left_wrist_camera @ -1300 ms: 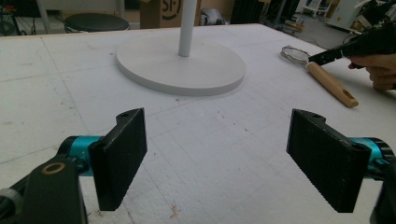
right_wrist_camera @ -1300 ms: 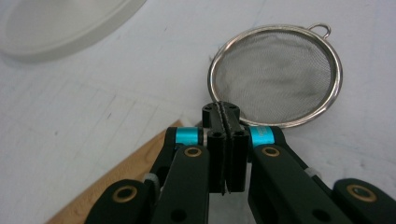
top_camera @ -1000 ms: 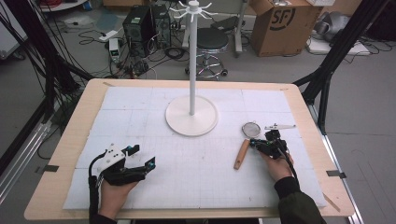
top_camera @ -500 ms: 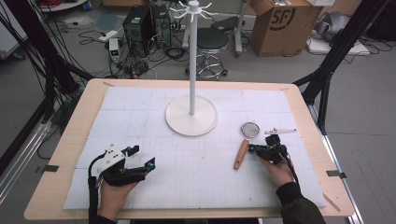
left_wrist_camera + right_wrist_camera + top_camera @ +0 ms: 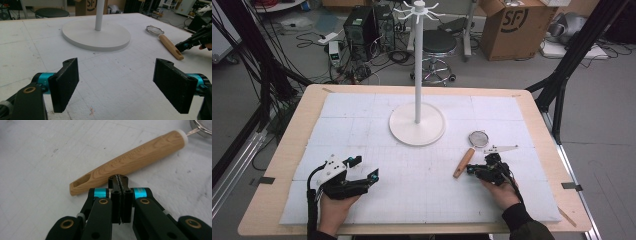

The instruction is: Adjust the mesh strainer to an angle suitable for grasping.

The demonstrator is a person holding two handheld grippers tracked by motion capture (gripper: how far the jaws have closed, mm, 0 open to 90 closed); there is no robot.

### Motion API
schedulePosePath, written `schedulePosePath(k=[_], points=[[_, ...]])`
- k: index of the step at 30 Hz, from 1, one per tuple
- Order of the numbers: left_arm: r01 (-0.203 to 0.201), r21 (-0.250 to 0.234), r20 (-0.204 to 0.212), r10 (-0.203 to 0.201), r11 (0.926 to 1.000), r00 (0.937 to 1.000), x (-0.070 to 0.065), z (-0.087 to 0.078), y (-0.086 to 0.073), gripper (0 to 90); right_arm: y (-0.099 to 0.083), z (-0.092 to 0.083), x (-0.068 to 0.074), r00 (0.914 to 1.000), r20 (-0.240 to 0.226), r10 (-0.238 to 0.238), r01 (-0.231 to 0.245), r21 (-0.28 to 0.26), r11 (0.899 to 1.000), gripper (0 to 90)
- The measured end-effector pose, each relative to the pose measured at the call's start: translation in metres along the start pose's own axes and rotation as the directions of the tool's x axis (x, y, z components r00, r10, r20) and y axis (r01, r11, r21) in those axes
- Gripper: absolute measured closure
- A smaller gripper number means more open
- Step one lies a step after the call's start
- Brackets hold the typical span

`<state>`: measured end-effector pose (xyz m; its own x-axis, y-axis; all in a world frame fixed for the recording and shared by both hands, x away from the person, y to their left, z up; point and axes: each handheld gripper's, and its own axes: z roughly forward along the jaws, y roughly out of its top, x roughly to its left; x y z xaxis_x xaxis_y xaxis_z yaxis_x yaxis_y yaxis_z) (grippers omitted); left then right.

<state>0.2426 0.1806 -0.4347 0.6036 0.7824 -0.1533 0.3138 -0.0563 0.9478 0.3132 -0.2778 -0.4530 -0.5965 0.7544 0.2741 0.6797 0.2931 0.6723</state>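
Observation:
A small strainer with a wooden handle [image 5: 463,162] [image 5: 130,162] and a metal mesh bowl [image 5: 478,138] [image 5: 155,30] lies on the white mat, right of centre. My right gripper [image 5: 468,171] [image 5: 119,179] is shut with nothing between its pads, its tips just beside the handle's lower end; I cannot tell whether they touch it. At the front left my left gripper [image 5: 365,167] [image 5: 120,82] rests on the mat, held by a hand, jaws wide open and empty. It points toward the stand's round base [image 5: 417,124] [image 5: 96,35].
A tall white hook stand [image 5: 417,60] rises from the mat's middle. The mat covers a wooden table [image 5: 302,120]. Beyond the far edge are a stool [image 5: 439,45], a cardboard box [image 5: 512,25], computer cases and cables on the floor. Black frame legs flank the table.
My right gripper has slid down and left along the strainer, from beside the mesh bowl to the handle's lower end. The left gripper has stayed still.

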Motion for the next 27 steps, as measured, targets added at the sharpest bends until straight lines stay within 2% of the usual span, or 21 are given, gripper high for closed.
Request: schedulePosePath(k=[5, 9, 15, 27], points=[[0.000, 0.000, -0.001, 0.000, 1.0000, 1.0000, 0.000, 0.001, 0.000, 21.3, 0.005, 0.009, 0.008, 0.9992, -0.039, -0.006, 0.006, 0.008, 1.000, 90.0], [0.002, 0.004, 0.001, -0.002, 1.0000, 1.0000, 0.000, 0.002, 0.000, 21.3, 0.010, 0.017, 0.015, 0.9985, -0.048, -0.028, 0.028, 0.010, 1.000, 90.0], [0.005, 0.006, 0.000, -0.005, 1.0000, 1.0000, 0.000, 0.003, 0.000, 21.9, 0.025, 0.036, 0.026, 0.9966, -0.076, -0.032, 0.034, 0.020, 0.999, 90.0], [0.012, -0.003, 0.006, -0.012, 0.9999, 0.9999, 0.001, 0.002, 0.000, 22.0, 0.039, 0.053, 0.033, 0.9967, -0.076, -0.029, 0.030, 0.018, 0.999, 90.0]])
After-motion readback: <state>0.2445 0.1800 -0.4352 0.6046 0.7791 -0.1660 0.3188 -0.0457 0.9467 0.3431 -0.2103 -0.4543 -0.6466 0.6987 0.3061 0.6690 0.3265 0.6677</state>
